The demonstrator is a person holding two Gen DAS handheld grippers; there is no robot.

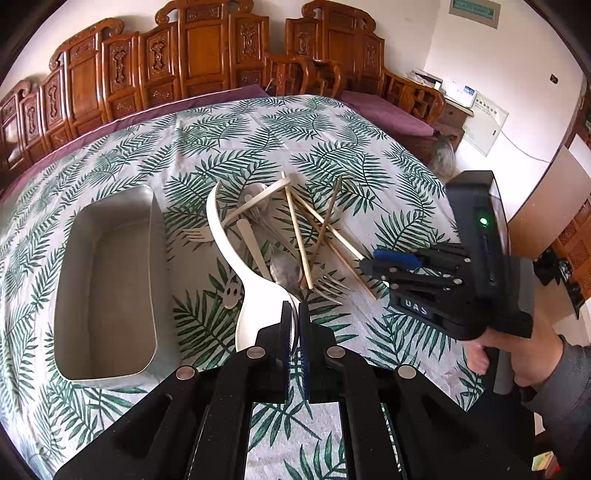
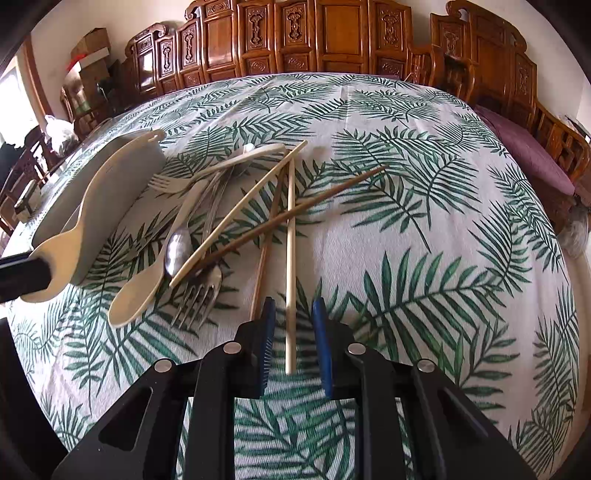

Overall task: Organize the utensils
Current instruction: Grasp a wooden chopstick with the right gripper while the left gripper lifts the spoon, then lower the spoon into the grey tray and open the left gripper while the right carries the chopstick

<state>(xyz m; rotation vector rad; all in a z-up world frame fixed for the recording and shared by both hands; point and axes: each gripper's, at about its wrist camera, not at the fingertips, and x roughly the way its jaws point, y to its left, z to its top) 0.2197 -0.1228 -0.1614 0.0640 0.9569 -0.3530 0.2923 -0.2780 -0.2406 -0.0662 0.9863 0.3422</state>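
My left gripper (image 1: 294, 308) is shut on the bowl of a large cream ladle spoon (image 1: 225, 243), held above the table; it also shows in the right wrist view (image 2: 79, 225). A grey rectangular tray (image 1: 107, 280) sits empty to the left. A pile of utensils lies in the middle: a metal fork (image 2: 197, 299), a metal spoon (image 2: 177, 251), a cream spoon (image 2: 140, 291), a cream fork (image 2: 170, 183) and several chopsticks. My right gripper (image 2: 293, 310) is open, its fingers either side of a pale chopstick (image 2: 291, 258) lying on the cloth.
The table has a white cloth with green leaf print (image 2: 406, 221). Carved wooden chairs (image 2: 295, 33) line the far edge. A bench with a purple cushion (image 2: 524, 147) stands at the right.
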